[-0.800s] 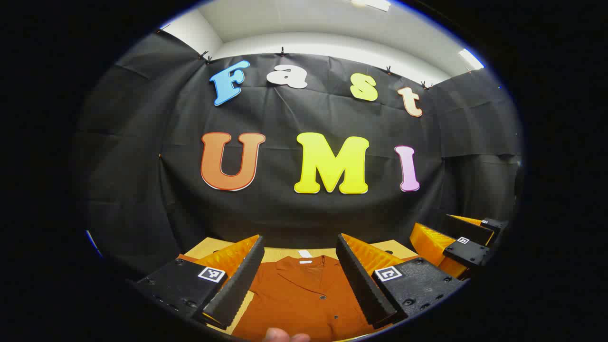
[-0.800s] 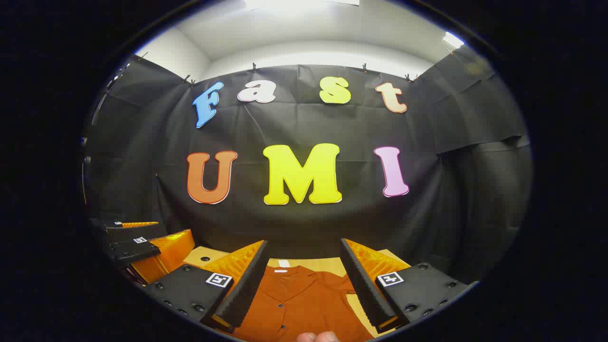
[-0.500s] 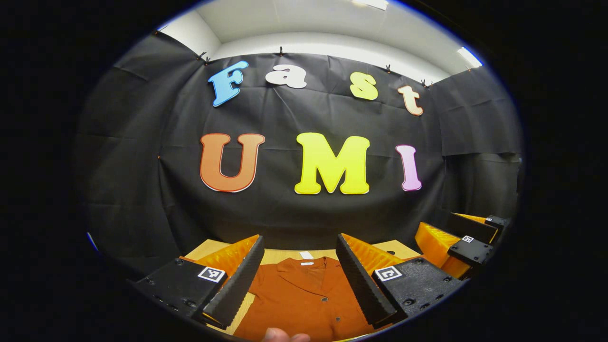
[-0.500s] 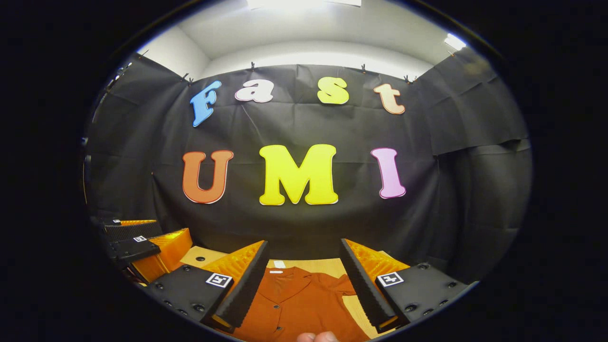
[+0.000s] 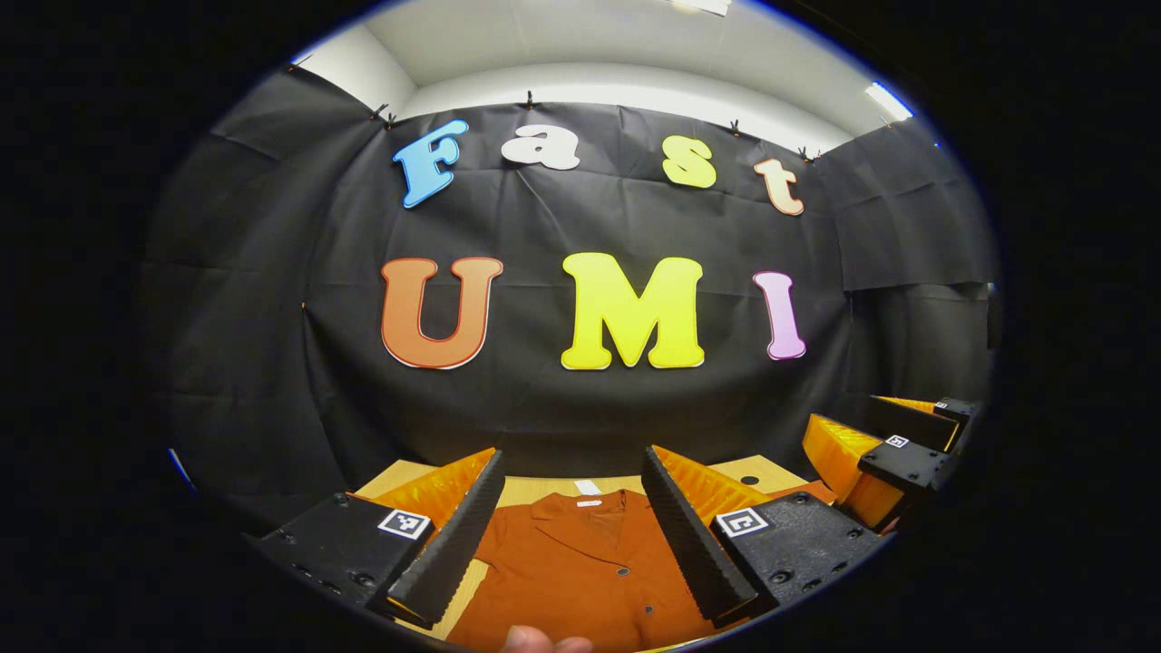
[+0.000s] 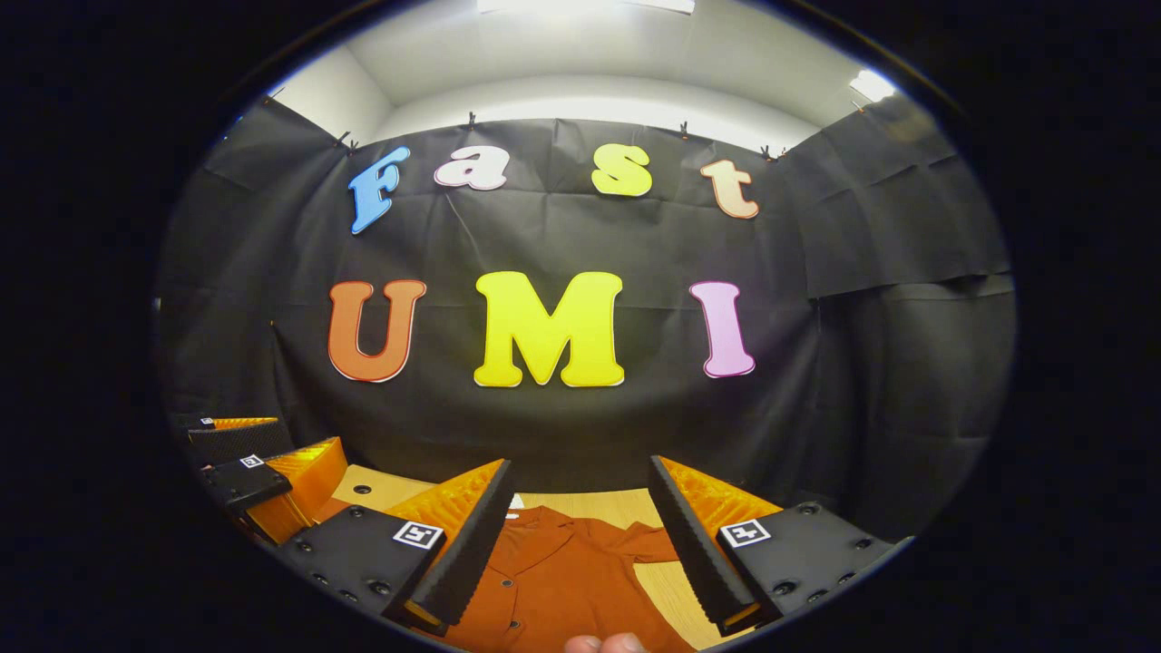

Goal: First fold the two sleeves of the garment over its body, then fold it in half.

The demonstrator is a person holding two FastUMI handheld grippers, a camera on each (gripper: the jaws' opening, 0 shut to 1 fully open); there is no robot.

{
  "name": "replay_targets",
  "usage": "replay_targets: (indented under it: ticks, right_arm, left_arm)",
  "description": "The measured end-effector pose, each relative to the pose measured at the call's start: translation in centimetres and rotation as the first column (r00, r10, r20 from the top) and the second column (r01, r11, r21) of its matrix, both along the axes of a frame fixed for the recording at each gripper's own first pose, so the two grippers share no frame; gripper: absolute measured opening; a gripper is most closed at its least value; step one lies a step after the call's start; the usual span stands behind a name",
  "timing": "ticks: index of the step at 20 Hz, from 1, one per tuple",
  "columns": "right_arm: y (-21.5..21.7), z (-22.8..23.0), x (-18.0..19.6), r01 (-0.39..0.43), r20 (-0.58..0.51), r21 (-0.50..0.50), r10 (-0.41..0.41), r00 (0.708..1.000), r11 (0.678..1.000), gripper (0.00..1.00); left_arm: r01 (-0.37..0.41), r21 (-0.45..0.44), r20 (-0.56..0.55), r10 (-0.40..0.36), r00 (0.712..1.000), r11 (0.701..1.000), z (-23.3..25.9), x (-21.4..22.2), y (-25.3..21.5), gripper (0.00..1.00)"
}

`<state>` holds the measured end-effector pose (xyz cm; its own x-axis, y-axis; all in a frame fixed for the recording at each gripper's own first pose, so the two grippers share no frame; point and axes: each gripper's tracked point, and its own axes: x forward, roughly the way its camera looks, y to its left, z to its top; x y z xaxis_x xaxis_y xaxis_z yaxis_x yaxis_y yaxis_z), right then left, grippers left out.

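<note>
Garment [image 5: 571, 571] lies flat on the table [image 5: 744, 472], collar toward the far edge, sleeve [image 6: 646, 541] spread toward the right edge. Left gripper [image 5: 571, 508] and right gripper [image 6: 576, 512] hover above it, fingers spread apart, gripping nothing

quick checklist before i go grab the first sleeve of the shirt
1. Left gripper open with nothing between the fingers: ok.
2. Right gripper open with nothing between the fingers: ok.
3. Shirt lying flat on the table, collar at the far side, buttoned front up: ok.
4. Sleeves not yet folded over the body: the right sleeve lies spread out to the side, ok; the left sleeve is hidden behind the left gripper's fingers, cannot tell.
5. Grippers apart from each other: ok, each sits well off to the side in the other's view.
6. Grippers low enough to pinch cloth: not ok, both hover above the shirt and point at the wall.
</note>
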<state>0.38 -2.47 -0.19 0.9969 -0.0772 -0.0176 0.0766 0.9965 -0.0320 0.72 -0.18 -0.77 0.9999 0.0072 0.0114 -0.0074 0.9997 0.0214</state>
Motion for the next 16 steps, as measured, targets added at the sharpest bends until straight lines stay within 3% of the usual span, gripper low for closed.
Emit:
replay_targets:
  ticks: [16]
  right_arm:
    - [-1.0,0.76,0.75,0.005,0.003,-0.005,-0.005,1.0,1.0,0.94]
  left_arm:
    - [0.013,0.004,0.013,-0.013,1.0,1.0,0.36,0.5,-0.23,0.98]
